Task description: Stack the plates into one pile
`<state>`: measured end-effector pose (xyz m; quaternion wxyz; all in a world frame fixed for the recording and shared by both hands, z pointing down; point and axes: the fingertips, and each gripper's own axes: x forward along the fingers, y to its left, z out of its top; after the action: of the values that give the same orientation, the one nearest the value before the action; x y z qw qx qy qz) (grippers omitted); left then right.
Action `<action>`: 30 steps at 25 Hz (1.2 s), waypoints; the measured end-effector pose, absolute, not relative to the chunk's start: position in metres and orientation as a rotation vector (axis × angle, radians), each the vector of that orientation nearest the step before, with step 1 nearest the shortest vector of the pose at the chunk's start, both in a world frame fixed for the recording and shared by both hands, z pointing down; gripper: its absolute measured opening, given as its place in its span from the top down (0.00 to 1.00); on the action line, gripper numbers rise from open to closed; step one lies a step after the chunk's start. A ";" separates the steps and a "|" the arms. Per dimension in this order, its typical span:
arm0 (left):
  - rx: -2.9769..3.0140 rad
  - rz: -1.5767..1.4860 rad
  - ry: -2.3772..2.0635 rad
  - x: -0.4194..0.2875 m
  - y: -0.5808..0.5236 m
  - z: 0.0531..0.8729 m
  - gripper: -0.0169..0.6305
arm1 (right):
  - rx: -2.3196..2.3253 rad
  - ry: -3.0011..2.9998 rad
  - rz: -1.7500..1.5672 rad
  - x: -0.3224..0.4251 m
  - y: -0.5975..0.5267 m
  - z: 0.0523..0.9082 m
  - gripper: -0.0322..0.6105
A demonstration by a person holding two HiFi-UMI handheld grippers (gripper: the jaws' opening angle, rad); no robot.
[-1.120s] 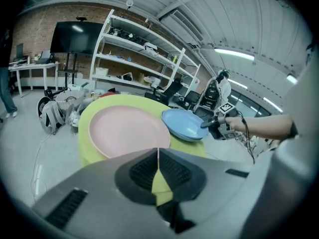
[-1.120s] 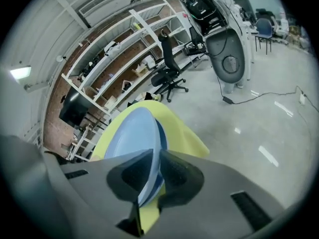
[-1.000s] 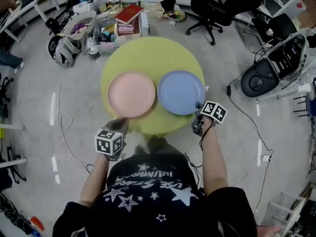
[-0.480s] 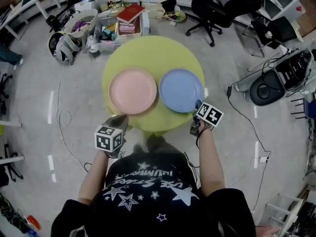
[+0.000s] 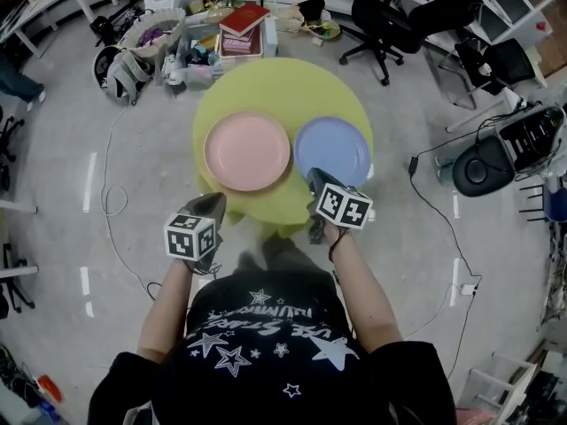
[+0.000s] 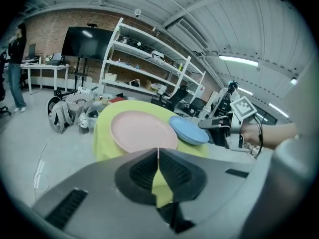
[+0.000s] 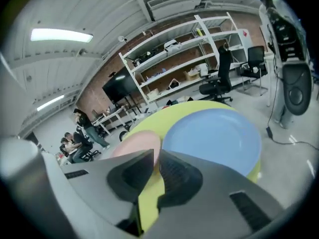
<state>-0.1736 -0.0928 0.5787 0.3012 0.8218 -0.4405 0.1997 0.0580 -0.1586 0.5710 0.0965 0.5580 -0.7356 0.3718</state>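
Our left gripper (image 5: pixel 215 204) has its jaws pressed together with nothing in them; in the left gripper view (image 6: pixel 158 153) the two pads meet in a thin line. In the head view it sits at the lower left edge of the table, just short of the pink plate's near rim.

Our right gripper (image 5: pixel 312 178) has just been closing its jaws. In the right gripper view (image 7: pixel 155 156) a narrow slit is left between the pads, and nothing sits in it. Its tips lie just beside the lower left rim of the blue plate; we cannot tell whether they touch it.

The pink plate (image 5: pixel 247 151) lies flat at the centre left of the round yellow-green table (image 5: pixel 283 82), and the blue plate (image 5: pixel 331 150) lies flat to its right. Their rims are close together, with neither plate stacked on the other.

Beyond the table, at the top of the head view, are red books (image 5: pixel 241 20) and a black office chair (image 5: pixel 381 18).
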 end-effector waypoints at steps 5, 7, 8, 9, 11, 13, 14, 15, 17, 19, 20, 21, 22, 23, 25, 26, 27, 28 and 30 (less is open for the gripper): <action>2.157 0.515 -1.208 -0.194 -0.076 0.584 0.94 | 1.501 -2.171 1.236 0.012 -0.139 0.599 0.88; 2.140 0.507 -1.222 -0.202 -0.071 0.588 0.94 | 1.459 -2.165 1.347 -0.003 -0.136 0.610 0.87; 2.133 0.502 -1.227 -0.206 -0.069 0.589 0.94 | 1.453 -2.156 1.399 -0.008 -0.136 0.615 0.84; 2.127 0.497 -1.230 -0.208 -0.067 0.590 0.94 | 1.455 -2.141 1.444 -0.013 -0.138 0.620 0.78; 2.115 0.490 -1.233 -0.213 -0.062 0.592 0.94 | 1.464 -2.103 1.522 -0.020 -0.142 0.630 0.75; 2.102 0.487 -1.235 -0.217 -0.058 0.594 0.94 | 1.470 -2.064 1.584 -0.026 -0.146 0.639 0.74; 2.095 0.486 -1.237 -0.219 -0.057 0.595 0.94 | 1.472 -2.046 1.602 -0.029 -0.148 0.643 0.74; 2.088 0.486 -1.238 -0.220 -0.056 0.596 0.94 | 1.475 -2.028 1.610 -0.031 -0.152 0.647 0.74; 2.077 0.487 -1.239 -0.221 -0.055 0.598 0.94 | 1.480 -1.991 1.608 -0.033 -0.157 0.654 0.74; 2.065 0.485 -1.247 -0.222 -0.054 0.600 0.94 | 1.479 -1.956 1.601 -0.034 -0.160 0.661 0.74; 2.056 0.483 -1.254 -0.222 -0.054 0.601 0.94 | 1.474 -1.942 1.597 -0.034 -0.161 0.664 0.74; 2.046 0.481 -1.262 -0.223 -0.055 0.602 0.94 | 1.465 -1.929 1.591 -0.034 -0.161 0.668 0.74; 2.037 0.480 -1.272 -0.223 -0.056 0.602 0.94 | 1.453 -1.919 1.585 -0.034 -0.162 0.670 0.74; 2.028 0.479 -1.282 -0.223 -0.057 0.602 0.94 | 1.439 -1.912 1.582 -0.034 -0.163 0.673 0.74; 2.013 0.473 -1.297 -0.222 -0.060 0.602 0.94 | 1.410 -1.906 1.584 -0.037 -0.165 0.676 0.74; 2.006 0.471 -1.302 -0.221 -0.060 0.602 0.94 | 1.399 -1.903 1.584 -0.039 -0.166 0.678 0.74; 2.000 0.472 -1.306 -0.220 -0.061 0.603 0.94 | 1.390 -1.899 1.583 -0.040 -0.168 0.679 0.74; 1.995 0.474 -1.308 -0.219 -0.062 0.603 0.94 | 1.382 -1.897 1.583 -0.041 -0.169 0.679 0.75; 1.987 0.479 -1.311 -0.216 -0.062 0.604 0.94 | 1.363 -1.894 1.594 -0.041 -0.171 0.679 0.75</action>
<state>-0.2165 -0.0624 0.6035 0.3491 0.7667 -0.5061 0.1848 -0.0414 -0.1707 0.6793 0.1572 0.4762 -0.6619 0.5572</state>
